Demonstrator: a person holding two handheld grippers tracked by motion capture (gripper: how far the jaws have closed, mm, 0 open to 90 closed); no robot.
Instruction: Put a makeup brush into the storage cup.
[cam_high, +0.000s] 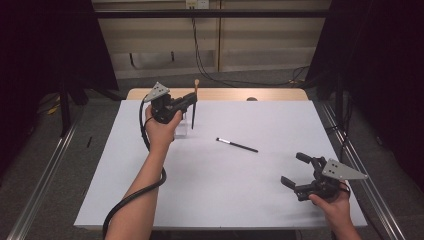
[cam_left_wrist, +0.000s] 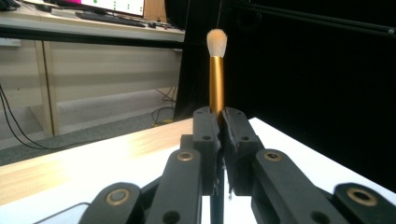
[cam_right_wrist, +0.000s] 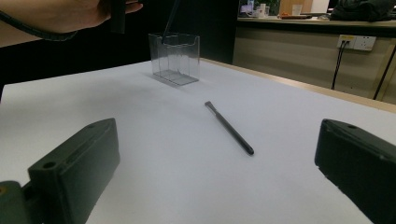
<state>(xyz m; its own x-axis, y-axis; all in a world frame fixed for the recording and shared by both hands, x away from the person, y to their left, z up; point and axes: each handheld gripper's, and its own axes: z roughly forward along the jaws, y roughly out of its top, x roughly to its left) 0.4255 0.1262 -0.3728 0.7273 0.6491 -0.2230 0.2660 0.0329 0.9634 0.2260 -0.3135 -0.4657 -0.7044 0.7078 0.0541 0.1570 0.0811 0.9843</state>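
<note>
1. Your left tool (cam_high: 191, 100) clamps the gold-handled brush (cam_left_wrist: 216, 79) upright, bristles up, over the clear holder (cam_right_wrist: 174, 58) at the far left of the tabletop (cam_high: 210, 190).
2. Judged remaining: lower the brush into the holder.
3. The black brush (cam_high: 237, 145) lies mid-tabletop, not yet stowed.
4. Your right tool (cam_high: 294, 170) sits wide open and empty, near right.

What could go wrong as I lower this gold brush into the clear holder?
The left gripper is shut on the gold brush across a short stretch of its handle, so it could pivot or slip. The clear holder looks light; a handle tip catching its rim might tip it. The right gripper sits open, apart from the black brush, so nothing steadies the holder.
</note>
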